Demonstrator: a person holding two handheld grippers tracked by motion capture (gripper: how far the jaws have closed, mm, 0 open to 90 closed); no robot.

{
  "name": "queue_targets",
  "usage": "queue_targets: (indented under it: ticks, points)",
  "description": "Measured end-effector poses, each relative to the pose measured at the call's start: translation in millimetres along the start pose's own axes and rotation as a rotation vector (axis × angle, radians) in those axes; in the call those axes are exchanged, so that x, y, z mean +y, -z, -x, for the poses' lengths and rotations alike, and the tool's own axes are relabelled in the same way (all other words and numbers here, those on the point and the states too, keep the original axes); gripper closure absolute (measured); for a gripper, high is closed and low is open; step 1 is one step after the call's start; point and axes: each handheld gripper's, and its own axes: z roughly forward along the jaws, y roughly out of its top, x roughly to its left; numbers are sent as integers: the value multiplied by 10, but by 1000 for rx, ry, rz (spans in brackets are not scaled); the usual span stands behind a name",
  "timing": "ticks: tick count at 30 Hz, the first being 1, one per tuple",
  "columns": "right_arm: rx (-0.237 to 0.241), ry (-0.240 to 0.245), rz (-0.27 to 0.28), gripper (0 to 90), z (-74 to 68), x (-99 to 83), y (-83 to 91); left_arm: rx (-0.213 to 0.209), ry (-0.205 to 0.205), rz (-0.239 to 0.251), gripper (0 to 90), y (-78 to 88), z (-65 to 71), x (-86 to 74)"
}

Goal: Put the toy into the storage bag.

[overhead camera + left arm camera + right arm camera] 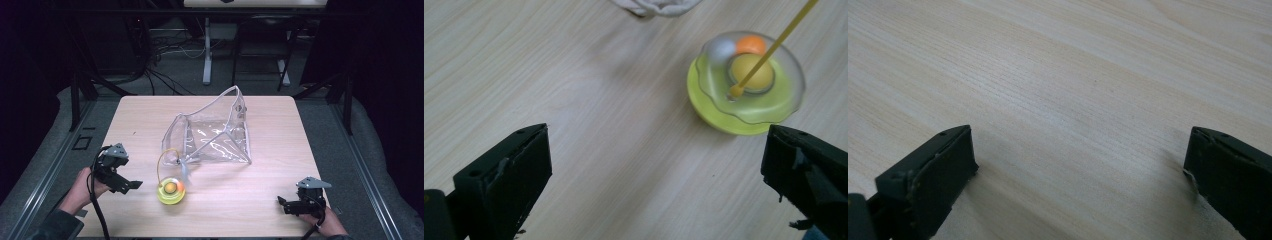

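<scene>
The left gripper (134, 185) is held at the lower left of the high view, its jaws spread wide and pointed toward the frame's centre. It is gripped from behind by the left hand (82, 187), whose sleeve is seen at the bottom edge. The right gripper (281, 201) is held at the lower right by the right hand (327, 226), jaws likewise parted, pointed leftward.
</scene>
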Motion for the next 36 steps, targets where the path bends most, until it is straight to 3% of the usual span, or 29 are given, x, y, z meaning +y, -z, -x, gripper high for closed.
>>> queue_targets:
  ticks: [8, 21, 25, 32, 36]
  points:
    - [0, 1, 1, 0, 1, 0, 0, -39, 2, 53, 1, 61, 98, 104]
    - [1, 0, 1, 0, 0, -1, 0, -58, -7, 127, 9, 36, 233, 291]
    - [2, 0, 2, 0, 0, -2, 0, -67, -20, 148, 96, -16, 297, 350]
    - [1, 2, 4, 0, 2, -4, -2, -115, -20, 200, 369, -63, 357, 373]
    - [1, 1, 4, 0, 2, -4, -2, -127, -14, 220, 479, -66, 363, 370]
